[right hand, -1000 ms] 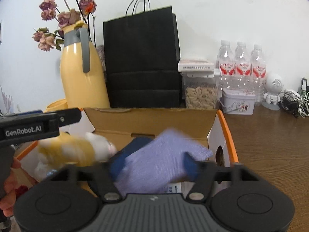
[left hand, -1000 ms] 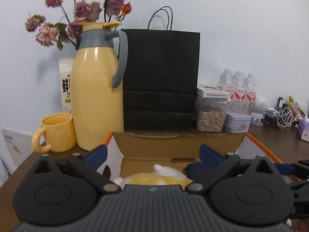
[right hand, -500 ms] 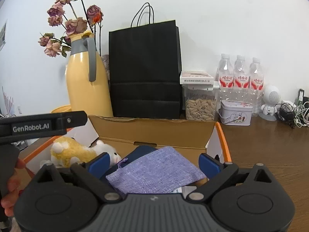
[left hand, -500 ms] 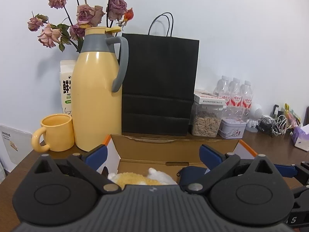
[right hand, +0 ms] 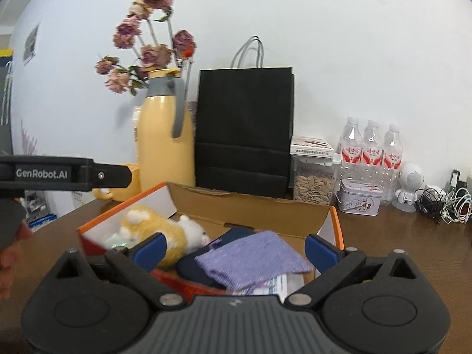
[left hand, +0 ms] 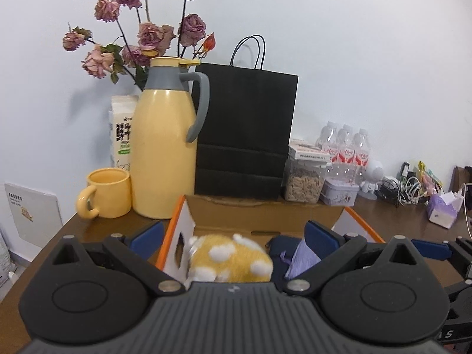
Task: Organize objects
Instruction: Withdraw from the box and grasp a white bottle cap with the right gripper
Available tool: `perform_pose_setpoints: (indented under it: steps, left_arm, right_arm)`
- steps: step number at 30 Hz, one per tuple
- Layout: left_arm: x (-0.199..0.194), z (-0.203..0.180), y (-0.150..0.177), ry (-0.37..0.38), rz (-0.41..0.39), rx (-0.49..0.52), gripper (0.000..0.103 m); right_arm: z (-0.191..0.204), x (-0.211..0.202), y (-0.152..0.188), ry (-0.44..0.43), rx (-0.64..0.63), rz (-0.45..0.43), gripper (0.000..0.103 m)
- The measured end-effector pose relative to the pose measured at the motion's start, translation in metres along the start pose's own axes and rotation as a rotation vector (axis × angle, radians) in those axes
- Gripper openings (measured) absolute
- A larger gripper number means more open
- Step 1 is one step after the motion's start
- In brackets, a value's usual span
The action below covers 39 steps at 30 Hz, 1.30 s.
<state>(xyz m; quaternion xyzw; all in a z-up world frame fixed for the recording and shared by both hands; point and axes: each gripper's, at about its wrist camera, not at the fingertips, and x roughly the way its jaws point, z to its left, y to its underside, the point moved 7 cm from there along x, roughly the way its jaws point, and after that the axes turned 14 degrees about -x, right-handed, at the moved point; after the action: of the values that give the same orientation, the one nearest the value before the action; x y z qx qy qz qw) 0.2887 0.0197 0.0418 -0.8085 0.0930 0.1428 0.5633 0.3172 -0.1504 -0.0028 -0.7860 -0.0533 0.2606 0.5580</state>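
- Right gripper [right hand: 233, 249] spread wide, empty; jaws just opened, pouch [right hand: 252, 261] lying loose between them in box [right hand: 250, 206].
- Left gripper [left hand: 233, 234] likewise wide, empty, above plush [left hand: 230, 258].

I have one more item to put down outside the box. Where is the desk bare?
Bare wood lies right of the cardboard box, in front of the tin and cables. A smaller strip lies left of the box, before the mug. The back row, from jug to water bottles, is packed, and the box is nearly full.
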Motion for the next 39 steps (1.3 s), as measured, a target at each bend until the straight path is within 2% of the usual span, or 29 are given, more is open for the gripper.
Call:
perform_pose_setpoints:
  steps: [12, 22, 28, 30, 31, 37, 38, 39]
  left_arm:
    - [-0.056, 0.042, 0.038, -0.058, 0.109, -0.001, 0.103]
    - [-0.09, 0.071, 0.077, -0.089, 0.191, -0.022, 0.103]
    - [-0.102, 0.078, 0.089, -0.094, 0.215, -0.041, 0.103]
    - [-0.104, 0.079, 0.092, -0.093, 0.22, -0.043, 0.103]
    - [-0.105, 0.079, 0.093, -0.093, 0.222, -0.044, 0.103]
    - [-0.107, 0.079, 0.095, -0.088, 0.226, -0.047, 0.103]
    - [-0.107, 0.078, 0.095, -0.087, 0.227, -0.047, 0.103]
    - [-0.107, 0.078, 0.095, -0.086, 0.228, -0.047, 0.103]
  right_arm:
    - [0.04, -0.058, 0.049, -0.056, -0.071, 0.095, 0.101]
    - [0.06, -0.08, 0.094, -0.1, -0.09, 0.206, 0.098]
    - [0.067, -0.079, 0.107, -0.13, -0.074, 0.234, 0.079]
    - [0.069, -0.077, 0.108, -0.145, -0.065, 0.235, 0.066]
    - [0.071, -0.076, 0.108, -0.151, -0.062, 0.237, 0.064]
    - [0.081, -0.073, 0.11, -0.181, -0.062, 0.242, 0.035]
    - [0.082, -0.073, 0.11, -0.186, -0.059, 0.24, 0.027]
    - [0.084, -0.074, 0.11, -0.189, -0.06, 0.236, 0.027]
